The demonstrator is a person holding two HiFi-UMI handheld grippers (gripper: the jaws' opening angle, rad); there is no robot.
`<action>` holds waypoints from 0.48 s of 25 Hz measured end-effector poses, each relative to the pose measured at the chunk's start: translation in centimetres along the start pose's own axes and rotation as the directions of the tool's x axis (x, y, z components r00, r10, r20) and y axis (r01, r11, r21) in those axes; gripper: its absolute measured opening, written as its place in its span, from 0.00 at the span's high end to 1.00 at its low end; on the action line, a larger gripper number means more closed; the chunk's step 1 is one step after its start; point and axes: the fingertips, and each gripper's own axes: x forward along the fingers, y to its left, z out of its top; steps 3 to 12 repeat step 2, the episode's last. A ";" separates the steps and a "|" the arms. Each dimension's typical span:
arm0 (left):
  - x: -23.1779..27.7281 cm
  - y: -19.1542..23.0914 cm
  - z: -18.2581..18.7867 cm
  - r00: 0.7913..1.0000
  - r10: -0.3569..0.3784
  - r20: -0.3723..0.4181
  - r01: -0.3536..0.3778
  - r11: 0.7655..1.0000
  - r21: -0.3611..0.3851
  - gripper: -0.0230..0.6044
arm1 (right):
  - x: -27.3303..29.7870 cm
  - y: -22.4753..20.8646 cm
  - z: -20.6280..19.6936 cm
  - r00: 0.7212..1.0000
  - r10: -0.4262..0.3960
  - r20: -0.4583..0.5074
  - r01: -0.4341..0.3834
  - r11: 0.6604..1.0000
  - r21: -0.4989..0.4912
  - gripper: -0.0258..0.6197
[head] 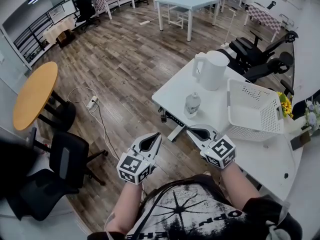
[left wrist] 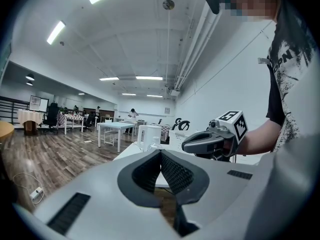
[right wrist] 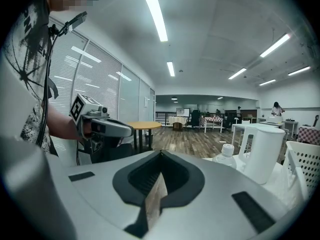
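Nearest the wearer, at chest height: left gripper [head: 158, 135], jaws pressed together tip to tip with nothing between them, held over the wood floor [head: 125, 64] just off the table's corner. Beside it: right gripper [head: 190, 129], jaws likewise closed and empty, tips at the near edge of the white table [head: 172, 91] and touching nothing. Next item out: water bottle [head: 192, 104], clear plastic with its cap on, upright near that edge; it is the closest object to the right gripper but apart from it. To the bottle's right: white perforated basket [head: 252, 109], with no contents showing. Behind the bottle: white electric kettle [head: 212, 70], lid down, handle toward the left. At the table's far right: yellow flowers [head: 285, 105], partly cut off. On the floor to the left: black office chair [head: 65, 159], power strip [head: 92, 102] with its cable, round wooden table [head: 35, 94]. Status, as a judgement: handling has not begun. Neither gripper holds or contacts anything, so reach, grasp and all later steps on the bottle remain.
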 end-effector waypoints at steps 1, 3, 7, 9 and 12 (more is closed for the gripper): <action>-0.1 0.1 -0.1 1.000 0.002 0.000 -0.002 1.000 -0.001 0.95 | 0.0 0.1 0.0 1.000 0.001 -0.002 -0.001 1.000 -0.001 0.93; -0.2 0.1 -0.1 1.000 0.004 0.000 -0.004 1.000 -0.002 0.95 | 0.1 0.3 -0.1 1.000 0.002 -0.004 -0.002 1.000 -0.001 0.93; -0.2 0.1 -0.1 1.000 0.004 0.000 -0.004 1.000 -0.002 0.95 | 0.1 0.3 -0.1 1.000 0.002 -0.004 -0.002 1.000 -0.001 0.93; -0.2 0.1 -0.1 1.000 0.004 0.000 -0.004 1.000 -0.002 0.95 | 0.1 0.3 -0.1 1.000 0.002 -0.004 -0.002 1.000 -0.001 0.93; -0.2 0.1 -0.1 1.000 0.004 0.000 -0.004 1.000 -0.002 0.95 | 0.1 0.3 -0.1 1.000 0.002 -0.004 -0.002 1.000 -0.001 0.93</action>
